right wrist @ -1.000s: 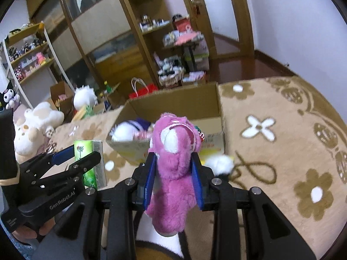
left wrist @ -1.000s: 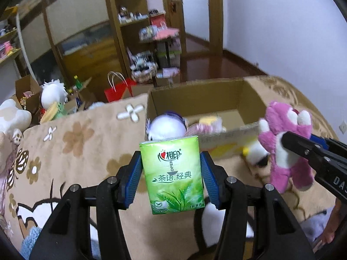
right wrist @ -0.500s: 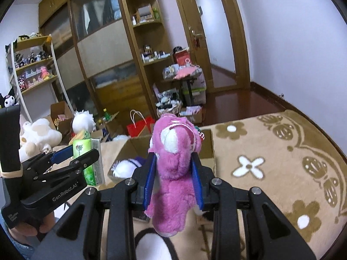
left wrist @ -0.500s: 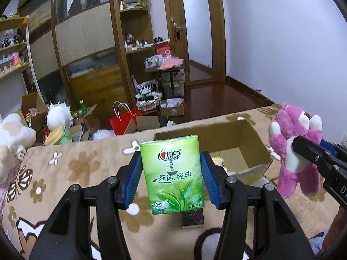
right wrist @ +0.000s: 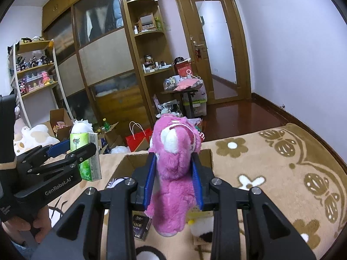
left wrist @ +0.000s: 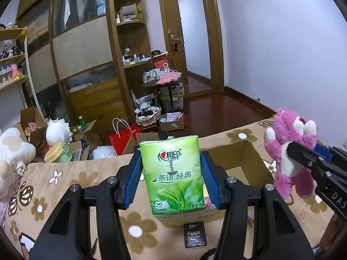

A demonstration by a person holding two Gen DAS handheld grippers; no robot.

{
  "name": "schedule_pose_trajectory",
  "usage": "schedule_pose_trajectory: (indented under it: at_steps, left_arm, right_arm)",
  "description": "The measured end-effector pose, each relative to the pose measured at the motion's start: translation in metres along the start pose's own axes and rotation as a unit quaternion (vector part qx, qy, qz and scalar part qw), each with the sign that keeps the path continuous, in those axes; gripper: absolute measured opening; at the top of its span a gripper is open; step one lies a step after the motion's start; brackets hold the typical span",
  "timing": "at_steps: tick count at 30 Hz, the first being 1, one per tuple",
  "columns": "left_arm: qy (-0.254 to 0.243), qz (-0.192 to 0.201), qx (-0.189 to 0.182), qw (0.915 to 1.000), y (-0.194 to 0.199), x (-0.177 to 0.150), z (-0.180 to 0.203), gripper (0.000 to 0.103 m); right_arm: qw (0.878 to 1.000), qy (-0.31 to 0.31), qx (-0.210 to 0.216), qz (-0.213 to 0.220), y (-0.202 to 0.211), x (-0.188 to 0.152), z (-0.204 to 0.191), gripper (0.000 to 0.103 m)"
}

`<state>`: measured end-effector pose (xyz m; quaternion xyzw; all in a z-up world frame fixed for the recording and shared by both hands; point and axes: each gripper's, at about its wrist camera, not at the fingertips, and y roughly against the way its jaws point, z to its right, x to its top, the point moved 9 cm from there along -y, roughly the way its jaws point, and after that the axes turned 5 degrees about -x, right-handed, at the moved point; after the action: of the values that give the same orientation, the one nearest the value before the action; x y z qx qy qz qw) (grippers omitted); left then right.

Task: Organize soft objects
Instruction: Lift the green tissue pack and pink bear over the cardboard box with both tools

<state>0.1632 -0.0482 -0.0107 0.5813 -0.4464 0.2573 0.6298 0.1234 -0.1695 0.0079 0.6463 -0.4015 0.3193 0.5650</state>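
Above the cardboard box (left wrist: pixel 243 151), both grippers are holding their loads clear of the floral blanket (right wrist: pixel 271 173).

Item one: the left gripper (left wrist: pixel 171 177) is clamping a green tissue pack (left wrist: pixel 173 173) upright between its blue pads (left wrist: pixel 133 179), one pad pressing on each side. The pack is standing in front of the box's near left corner as this camera sees it.

Item two: the right gripper (right wrist: pixel 173 182) is squeezing a pink plush bear (right wrist: pixel 173 169) at the waist, its jaws pressing into the fur. The bear is hanging upright, head above the pads and legs dangling below, over the box's near edge (right wrist: pixel 130 158).

Item three: a small black packet (left wrist: pixel 194 234) is lying flat on the blanket just in front of the box.

Item four: a white plush (right wrist: pixel 201 229) is resting on the blanket beside the box's near wall, below the bear's legs.

Item five: a red paper bag (left wrist: pixel 123 138) is standing on the floor beyond the box.
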Motion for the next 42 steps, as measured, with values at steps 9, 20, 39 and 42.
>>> schedule_pose_trajectory:
  at_steps: [9,20,39,42]
  left_arm:
    - [0.003,-0.003,-0.02,0.9998,-0.01,0.003,0.005,0.052]
    - [0.002,-0.033,-0.02,0.9993,-0.048,-0.008,0.002,0.052]
    - [-0.001,-0.075,-0.028,0.9968,-0.092,-0.032,0.004,0.052]
    - [-0.004,-0.094,-0.031,0.9951,-0.099,-0.041,0.006,0.052]
  right_arm:
    - [1.0,0.01,-0.002,-0.005,-0.023,0.001,0.0,0.033]
    - [1.0,-0.009,0.009,-0.021,-0.049,0.0,0.008,0.033]
    - [0.998,0.003,0.01,-0.059,-0.075,-0.022,0.009,0.033]
    - [0.998,0.002,0.015,-0.066,-0.078,-0.026,0.007,0.033]
